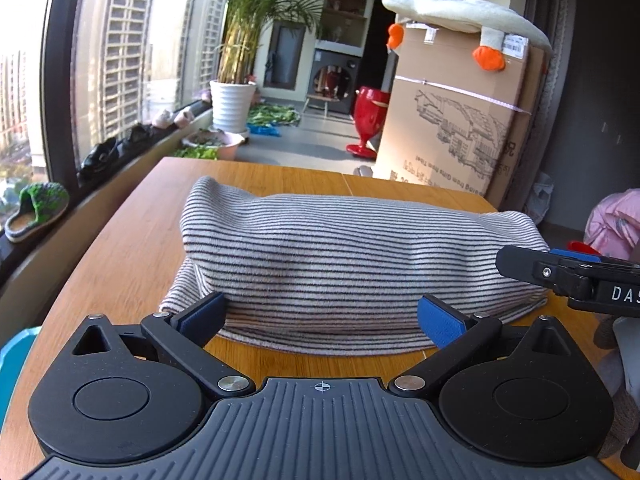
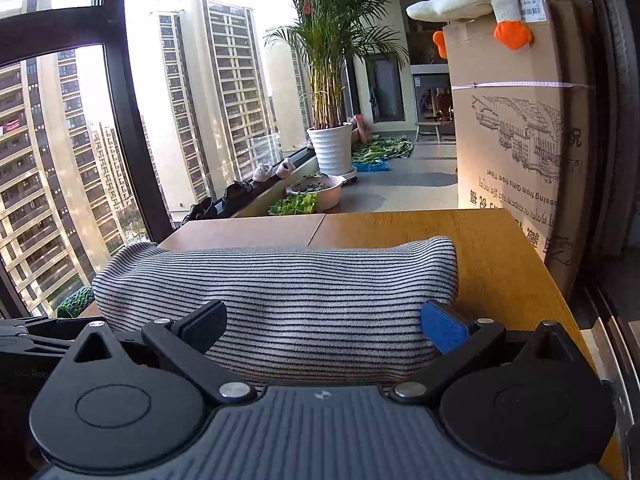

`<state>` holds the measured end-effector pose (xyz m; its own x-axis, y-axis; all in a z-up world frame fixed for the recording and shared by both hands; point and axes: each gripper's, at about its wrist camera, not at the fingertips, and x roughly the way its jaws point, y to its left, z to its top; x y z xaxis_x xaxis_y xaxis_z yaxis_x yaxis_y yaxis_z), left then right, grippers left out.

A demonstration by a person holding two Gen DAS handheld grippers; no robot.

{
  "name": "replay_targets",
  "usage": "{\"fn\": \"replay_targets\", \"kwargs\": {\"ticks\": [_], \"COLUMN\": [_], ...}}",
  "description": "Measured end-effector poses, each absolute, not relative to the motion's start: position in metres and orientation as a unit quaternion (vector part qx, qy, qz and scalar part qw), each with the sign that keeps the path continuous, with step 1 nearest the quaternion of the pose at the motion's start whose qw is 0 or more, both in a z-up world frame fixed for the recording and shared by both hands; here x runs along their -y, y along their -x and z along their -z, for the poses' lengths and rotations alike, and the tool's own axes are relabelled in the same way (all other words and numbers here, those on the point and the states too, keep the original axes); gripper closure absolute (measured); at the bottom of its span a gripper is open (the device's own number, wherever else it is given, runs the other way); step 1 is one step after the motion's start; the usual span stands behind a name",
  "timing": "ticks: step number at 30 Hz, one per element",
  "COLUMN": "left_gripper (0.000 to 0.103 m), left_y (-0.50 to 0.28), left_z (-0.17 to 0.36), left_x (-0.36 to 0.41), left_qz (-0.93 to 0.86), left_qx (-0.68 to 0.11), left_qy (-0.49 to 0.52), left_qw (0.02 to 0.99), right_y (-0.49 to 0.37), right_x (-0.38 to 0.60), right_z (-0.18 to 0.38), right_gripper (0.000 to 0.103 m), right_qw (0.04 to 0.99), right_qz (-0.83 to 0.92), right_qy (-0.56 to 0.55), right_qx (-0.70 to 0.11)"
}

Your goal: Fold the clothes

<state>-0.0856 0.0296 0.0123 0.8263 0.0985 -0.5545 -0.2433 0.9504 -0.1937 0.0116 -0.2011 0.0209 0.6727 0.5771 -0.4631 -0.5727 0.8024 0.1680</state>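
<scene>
A grey garment with thin dark stripes (image 1: 352, 256) lies folded in a thick bundle on the wooden table (image 1: 120, 248). In the left wrist view my left gripper (image 1: 322, 316) is open, its blue-padded fingers (image 1: 440, 320) spread at the bundle's near edge, with nothing pinched. My right gripper (image 1: 560, 276) comes in from the right at the bundle's right end. In the right wrist view the same garment (image 2: 304, 292) fills the gap of my right gripper (image 2: 326, 322), which stands open over the cloth's near edge. My left gripper (image 2: 24, 340) shows dark at the left edge.
A tall cardboard box (image 1: 460, 120) with a plush goose (image 1: 460, 12) on top stands past the table's far right corner. A potted palm (image 1: 234, 104), a red stool (image 1: 368, 120) and a window sill with shoes (image 1: 100, 156) lie beyond. Pink cloth (image 1: 616, 220) sits at the right.
</scene>
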Motion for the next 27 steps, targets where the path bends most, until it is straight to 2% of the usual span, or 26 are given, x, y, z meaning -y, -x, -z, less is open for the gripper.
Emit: {"fn": "replay_targets", "kwargs": {"ticks": [6, 8, 11, 19, 27], "left_gripper": [0.0, 0.0, 0.0, 0.0, 0.0], "left_y": [0.06, 0.06, 0.073, 0.118, 0.148], "left_z": [0.003, 0.004, 0.003, -0.01, -0.013], "left_x": [-0.057, -0.056, -0.05, 0.004, 0.03], "left_qz": [-0.084, -0.088, -0.106, -0.141, -0.157], "left_qx": [-0.29, -0.287, -0.269, -0.228, -0.233], "left_qy": [0.183, 0.179, 0.166, 0.051, 0.04], "left_qw": [0.936, 0.937, 0.943, 0.962, 0.959], "right_y": [-0.043, -0.058, -0.048, 0.017, 0.064], "right_x": [0.195, 0.204, 0.208, 0.208, 0.212], "right_z": [0.0, 0.006, 0.003, -0.001, -0.003], "right_gripper": [0.0, 0.0, 0.0, 0.0, 0.0], "right_qw": [0.911, 0.897, 0.91, 0.927, 0.935], "right_qz": [-0.285, -0.298, -0.279, -0.261, -0.244], "right_qy": [0.01, -0.034, -0.032, -0.008, 0.015], "right_qx": [-0.297, -0.326, -0.304, -0.269, -0.258]}}
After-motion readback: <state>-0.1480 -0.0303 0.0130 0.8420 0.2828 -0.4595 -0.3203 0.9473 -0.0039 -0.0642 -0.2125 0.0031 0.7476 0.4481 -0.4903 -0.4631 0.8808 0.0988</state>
